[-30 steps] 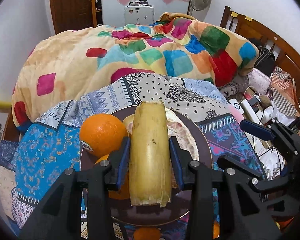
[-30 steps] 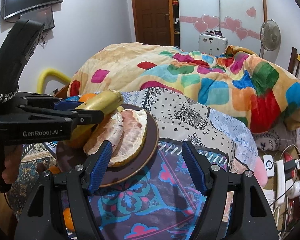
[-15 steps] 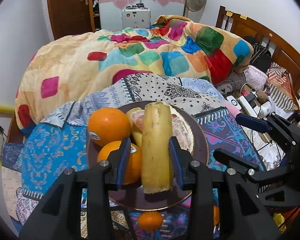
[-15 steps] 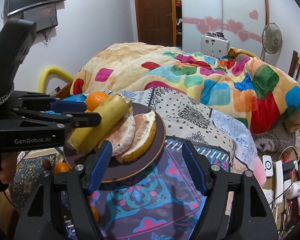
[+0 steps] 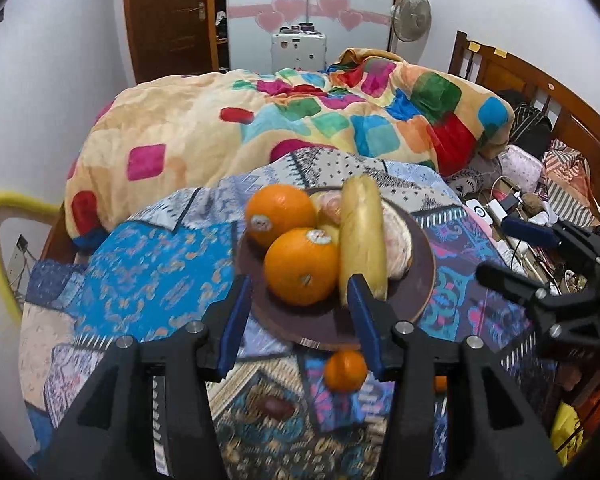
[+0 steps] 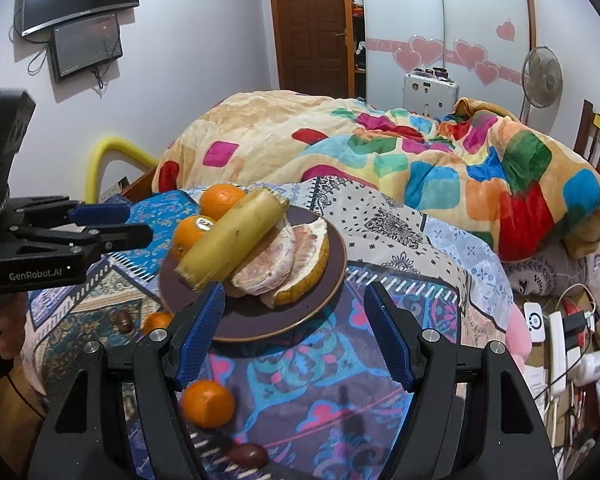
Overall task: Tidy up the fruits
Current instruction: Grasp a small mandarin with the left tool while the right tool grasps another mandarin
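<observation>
The left gripper [image 5: 297, 316] was seen with its jaws apart and nothing pressed between them; they had just been opening. The yellow stalk piece [image 5: 362, 240] lay beyond the blue pads, free of them, resting on the brown plate [image 5: 422, 280] across the peeled pomelo segments [image 6: 283, 256]. Its near end was just past the right-hand fingertip, partly hidden behind it in the left wrist view. Two oranges [image 5: 302, 266] were seated on the plate just beside the stalk piece, on its left, one behind the other. In the right wrist view the left gripper was seen at the left edge, clear of the plate, with a gap to the fruit.

The right gripper [image 6: 293, 344] was held wide open and empty, near the plate's front rim and not touching it. A small mandarin [image 6: 207, 402] lay on the patterned cloth [image 6: 340, 380] below the plate, just beside the left-hand finger of that gripper. Another small mandarin [image 6: 157, 320] was seen by the plate's left edge.
</observation>
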The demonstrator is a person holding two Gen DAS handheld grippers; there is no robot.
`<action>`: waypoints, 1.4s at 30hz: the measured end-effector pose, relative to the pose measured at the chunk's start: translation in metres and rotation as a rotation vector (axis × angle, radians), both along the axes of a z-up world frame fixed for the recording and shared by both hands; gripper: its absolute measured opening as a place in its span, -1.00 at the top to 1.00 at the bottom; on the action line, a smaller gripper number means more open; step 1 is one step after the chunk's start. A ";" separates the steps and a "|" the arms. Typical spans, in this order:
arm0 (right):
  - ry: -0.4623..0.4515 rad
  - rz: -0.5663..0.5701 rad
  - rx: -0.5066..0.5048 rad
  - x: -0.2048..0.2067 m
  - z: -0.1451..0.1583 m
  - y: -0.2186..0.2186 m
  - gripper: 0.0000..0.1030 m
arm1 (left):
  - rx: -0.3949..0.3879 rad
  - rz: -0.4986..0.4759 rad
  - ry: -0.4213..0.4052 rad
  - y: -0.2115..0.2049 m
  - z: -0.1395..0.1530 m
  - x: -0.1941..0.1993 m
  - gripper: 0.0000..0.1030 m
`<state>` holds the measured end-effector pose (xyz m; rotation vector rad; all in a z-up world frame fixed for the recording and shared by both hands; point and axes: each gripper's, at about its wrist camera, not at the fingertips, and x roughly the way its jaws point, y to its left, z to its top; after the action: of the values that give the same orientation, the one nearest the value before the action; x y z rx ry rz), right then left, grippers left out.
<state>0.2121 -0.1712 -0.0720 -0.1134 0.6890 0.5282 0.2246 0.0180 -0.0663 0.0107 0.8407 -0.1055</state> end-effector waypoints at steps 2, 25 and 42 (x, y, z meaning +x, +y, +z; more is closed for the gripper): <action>0.002 0.002 0.003 -0.006 0.001 0.000 -0.34 | -0.001 0.010 -0.001 0.005 -0.002 -0.011 -0.07; 0.141 0.040 -0.072 -0.048 -0.058 0.024 -0.31 | 0.019 -0.044 0.069 0.001 -0.058 -0.069 -0.33; 0.125 0.048 -0.057 -0.038 -0.055 0.017 0.35 | -0.006 -0.118 0.090 -0.023 -0.071 -0.036 -0.17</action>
<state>0.1742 -0.1543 -0.1274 -0.1513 0.8254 0.5648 0.1884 -0.0055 -0.1377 0.0506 0.9296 -0.2210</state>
